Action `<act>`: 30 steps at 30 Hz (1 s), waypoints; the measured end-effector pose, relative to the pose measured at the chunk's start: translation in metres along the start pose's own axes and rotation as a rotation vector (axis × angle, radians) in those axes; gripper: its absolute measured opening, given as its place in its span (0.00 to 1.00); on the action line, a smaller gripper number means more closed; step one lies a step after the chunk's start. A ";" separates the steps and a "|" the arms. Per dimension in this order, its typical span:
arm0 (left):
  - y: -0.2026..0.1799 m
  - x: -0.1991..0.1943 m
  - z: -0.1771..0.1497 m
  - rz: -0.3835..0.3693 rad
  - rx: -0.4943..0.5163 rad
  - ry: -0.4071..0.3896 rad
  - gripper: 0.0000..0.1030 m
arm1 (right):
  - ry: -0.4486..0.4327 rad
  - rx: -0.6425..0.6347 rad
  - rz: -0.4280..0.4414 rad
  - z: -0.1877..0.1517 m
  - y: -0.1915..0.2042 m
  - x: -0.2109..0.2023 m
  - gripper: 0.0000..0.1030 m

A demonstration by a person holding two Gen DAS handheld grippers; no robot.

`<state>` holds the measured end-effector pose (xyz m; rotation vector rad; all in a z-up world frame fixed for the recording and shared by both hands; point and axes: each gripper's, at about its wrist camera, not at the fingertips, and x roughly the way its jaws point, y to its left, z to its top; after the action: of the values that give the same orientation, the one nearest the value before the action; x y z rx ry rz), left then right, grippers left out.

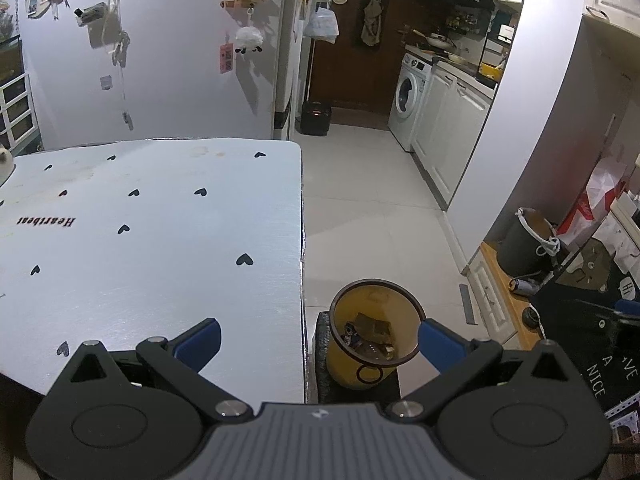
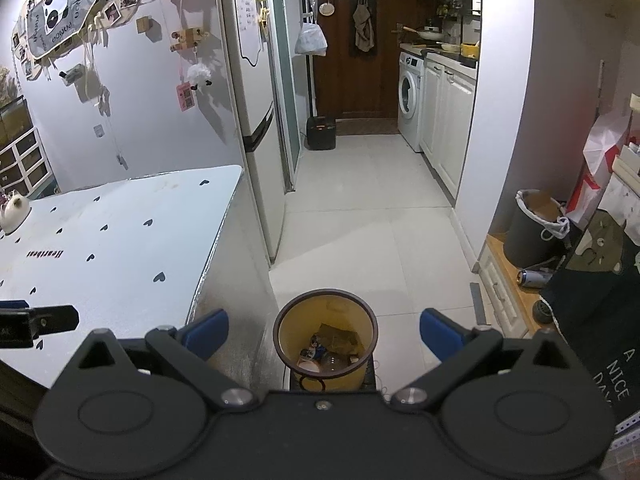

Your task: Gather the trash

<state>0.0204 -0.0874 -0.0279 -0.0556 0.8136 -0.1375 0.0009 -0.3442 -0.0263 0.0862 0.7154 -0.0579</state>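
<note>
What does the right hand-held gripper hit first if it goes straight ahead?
Probably the yellow bin: it sits centred between the open right hand-held gripper fingers, trash already inside. Depth is unclear.

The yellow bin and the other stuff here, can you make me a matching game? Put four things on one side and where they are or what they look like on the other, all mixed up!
Things:
1. yellow bin
2. washing machine
3. tablecloth
4. grey bucket

Descriptions:
A. covered in little black hearts
B. far down the kitchen, with a round door
C. on the floor beside the table, trash inside
D. white bag tied round its rim

Pairs: 1-C, 2-B, 3-A, 4-D
</note>
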 end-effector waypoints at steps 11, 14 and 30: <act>-0.002 -0.002 0.000 0.008 -0.002 -0.005 1.00 | 0.001 -0.004 0.011 0.001 0.003 0.000 1.00; -0.002 -0.004 0.001 0.011 -0.004 -0.008 1.00 | 0.001 -0.006 0.015 0.002 0.003 0.001 1.00; -0.002 -0.004 0.001 0.012 -0.004 -0.008 1.00 | 0.002 -0.009 0.020 0.002 0.000 0.002 1.00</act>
<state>0.0183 -0.0887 -0.0236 -0.0548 0.8061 -0.1240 0.0033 -0.3446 -0.0258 0.0845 0.7164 -0.0355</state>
